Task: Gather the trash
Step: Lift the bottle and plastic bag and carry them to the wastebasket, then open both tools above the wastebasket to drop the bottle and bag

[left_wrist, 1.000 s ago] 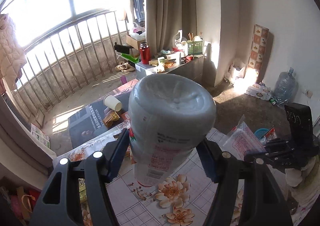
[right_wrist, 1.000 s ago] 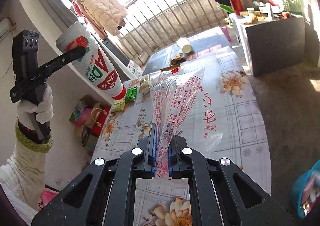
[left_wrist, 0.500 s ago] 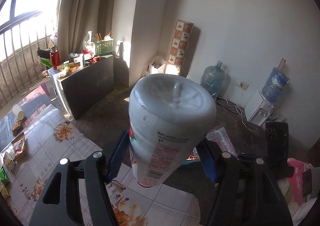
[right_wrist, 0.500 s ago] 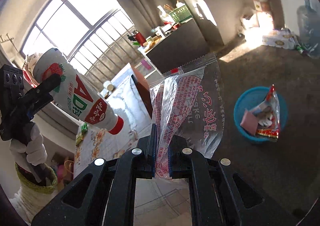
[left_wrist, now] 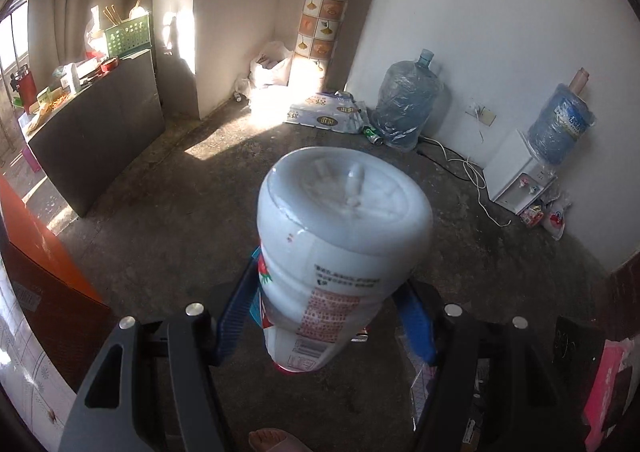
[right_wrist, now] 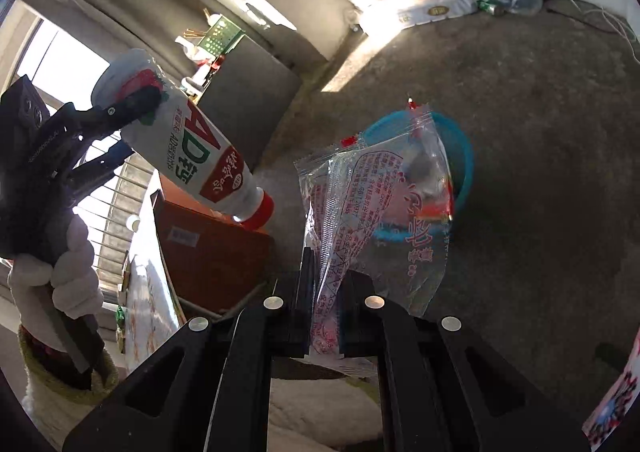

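The right gripper [right_wrist: 325,316] has its jaws closed on a clear wrapper [right_wrist: 372,212] with red print, which stands up above the fingers. Behind the wrapper, a blue basin [right_wrist: 460,156] sits on the grey floor [right_wrist: 520,92] with some packets inside. At the left, a gloved hand [right_wrist: 68,272] holds the left gripper [right_wrist: 120,132], which grips a white bottle [right_wrist: 188,148] near its base. The bottle has a red cap, and the cap end points down over an orange box [right_wrist: 212,252].
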{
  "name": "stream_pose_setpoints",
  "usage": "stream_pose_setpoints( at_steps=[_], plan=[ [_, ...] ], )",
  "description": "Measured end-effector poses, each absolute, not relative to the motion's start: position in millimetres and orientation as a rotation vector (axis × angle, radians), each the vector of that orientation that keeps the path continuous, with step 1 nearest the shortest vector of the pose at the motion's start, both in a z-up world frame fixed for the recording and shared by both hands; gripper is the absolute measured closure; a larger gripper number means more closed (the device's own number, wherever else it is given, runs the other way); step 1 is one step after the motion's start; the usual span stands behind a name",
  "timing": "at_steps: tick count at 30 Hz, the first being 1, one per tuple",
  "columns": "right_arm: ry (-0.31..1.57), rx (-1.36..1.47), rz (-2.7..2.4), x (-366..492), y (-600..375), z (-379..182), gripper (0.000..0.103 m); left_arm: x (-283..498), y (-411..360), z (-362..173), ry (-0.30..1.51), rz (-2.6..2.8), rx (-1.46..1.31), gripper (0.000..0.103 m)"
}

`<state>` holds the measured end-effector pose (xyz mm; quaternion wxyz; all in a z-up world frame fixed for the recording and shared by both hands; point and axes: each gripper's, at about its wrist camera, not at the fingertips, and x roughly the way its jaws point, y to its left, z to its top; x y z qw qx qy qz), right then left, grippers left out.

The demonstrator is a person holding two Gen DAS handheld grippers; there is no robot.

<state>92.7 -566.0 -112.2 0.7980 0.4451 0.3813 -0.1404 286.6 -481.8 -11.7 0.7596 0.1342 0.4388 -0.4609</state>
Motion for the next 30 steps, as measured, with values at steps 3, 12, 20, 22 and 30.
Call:
stream_pose_setpoints(
  at_steps=[3,12,20,22,30],
  plan=[
    [0.831,0.965,-0.320,107.2,-580.3,-122.8,0.095,305.8,-514.9,-40.0,0.954,-0.972,0.272,0.037],
    [0.896,0.993,-0.368,122.4,-597.4,-158.7,0.095,333.3,-528.4,-121.0,1.110,-0.913,0.300,0.023],
    [0.957,0.991,-0.391,131.7,-605.3,-177.2,0.095,331.0,-478.2,-81.8,1.064,-0.945,0.276,0.023],
    [0.970,0.980,-0.383,140.3,-606.2,-179.7,0.094,326.4,-461.0,-65.2,1.037,-0.947,0.282,0.023],
    [0.998,0.879,-0.398,212.6,-622.1,-193.9,0.080,298.4,-370.3,4.7,0.938,-0.957,0.227,0.023]
  ],
)
